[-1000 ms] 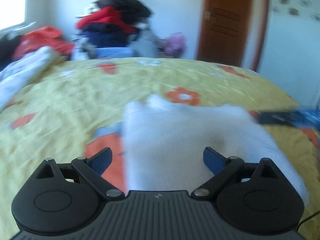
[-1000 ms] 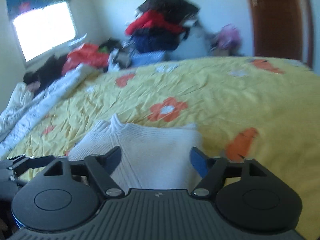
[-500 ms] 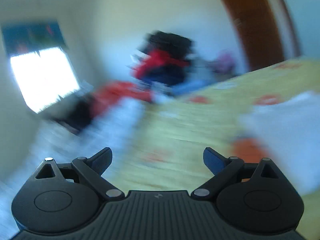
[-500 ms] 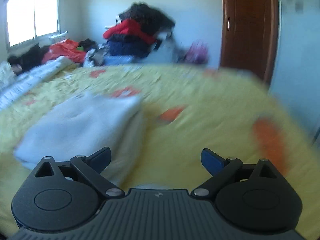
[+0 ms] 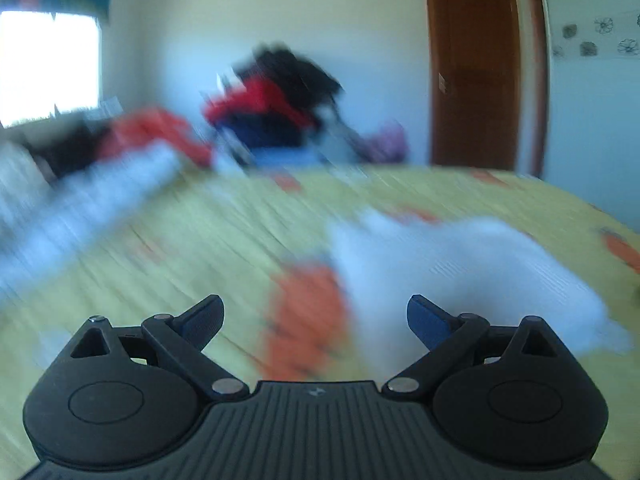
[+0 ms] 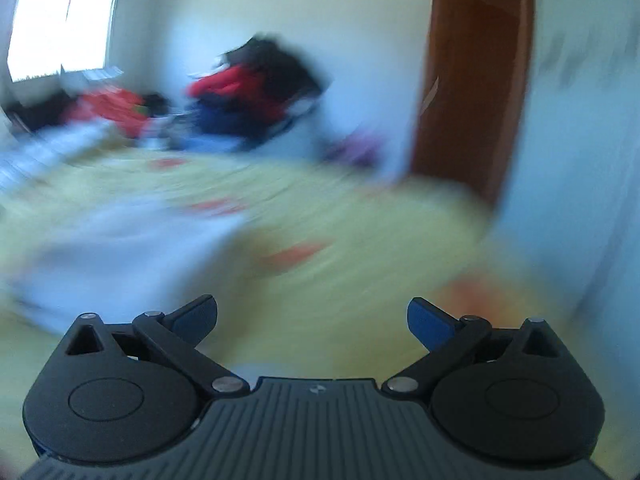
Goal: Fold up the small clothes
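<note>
On the yellow bedspread [image 5: 208, 248] lies a white garment [image 5: 460, 264] — both grippers' jaws spread, empty.

Left hand-held gripper [image 5: 314, 320] spread wide and empty above the yellow bedspread [image 5: 192, 256], blurred white garment [image 5: 460, 272] ahead right

The left gripper [image 5: 315, 320] is black, with a ridged plate in the middle and a round disc on each side. Small silver screws sit on its bent black arms, and its fingertips [image 5: 427, 322] are blue. The right gripper [image 6: 312, 318] looks the same, with blue fingertips [image 6: 429, 323] and a tiny mark on its ridged plate.
</note>
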A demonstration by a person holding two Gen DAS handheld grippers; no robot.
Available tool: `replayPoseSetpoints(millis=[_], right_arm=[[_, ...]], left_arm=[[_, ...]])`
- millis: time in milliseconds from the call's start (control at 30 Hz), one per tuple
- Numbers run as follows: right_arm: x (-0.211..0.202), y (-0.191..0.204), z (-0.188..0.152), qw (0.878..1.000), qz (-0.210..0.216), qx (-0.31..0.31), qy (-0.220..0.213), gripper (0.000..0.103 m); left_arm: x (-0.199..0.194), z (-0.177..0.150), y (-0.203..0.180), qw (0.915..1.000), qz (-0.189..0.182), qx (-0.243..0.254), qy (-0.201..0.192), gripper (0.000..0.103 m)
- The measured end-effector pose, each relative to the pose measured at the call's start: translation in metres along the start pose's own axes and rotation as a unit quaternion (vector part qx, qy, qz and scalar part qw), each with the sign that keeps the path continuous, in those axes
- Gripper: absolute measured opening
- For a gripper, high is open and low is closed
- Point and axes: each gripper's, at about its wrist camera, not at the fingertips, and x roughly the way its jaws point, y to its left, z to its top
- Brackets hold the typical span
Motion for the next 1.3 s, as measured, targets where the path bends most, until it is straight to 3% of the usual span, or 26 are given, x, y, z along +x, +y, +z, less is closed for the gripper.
replayPoseSetpoints(millis=[67,167,367,700,1300], right_arm=[[0.023,0.02,-0.016,0.997,0.034,0.046,0.048,0.1],[0.044,0.041,-0.03,0.994,0.022,0.064,0.083,0.102],[0.065,0.071,-0.048,0.992,-0.032,0.004,0.125,0.103],[0.068,0.087,-0.054,0.994,-0.036,0.031,0.098,0.103],[0.065,0.088,-0.058,0.995,-0.037,0.031,0.087,0.103]], left_arm=[[0.011,-0.017,-0.019,0.9993,-0.005,-0.016,0.032,0.099],[0.017,-0.036,-0.033,0.9977,-0.016,-0.022,0.062,0.099],[0.042,-0.05,-0.045,0.9948,-0.007,0.018,0.1,0.103],[0.041,-0.051,-0.042,0.9951,-0.015,0.005,0.098,0.103],[0.042,-0.05,-0.043,0.9951,-0.014,0.007,0.098,0.103]])
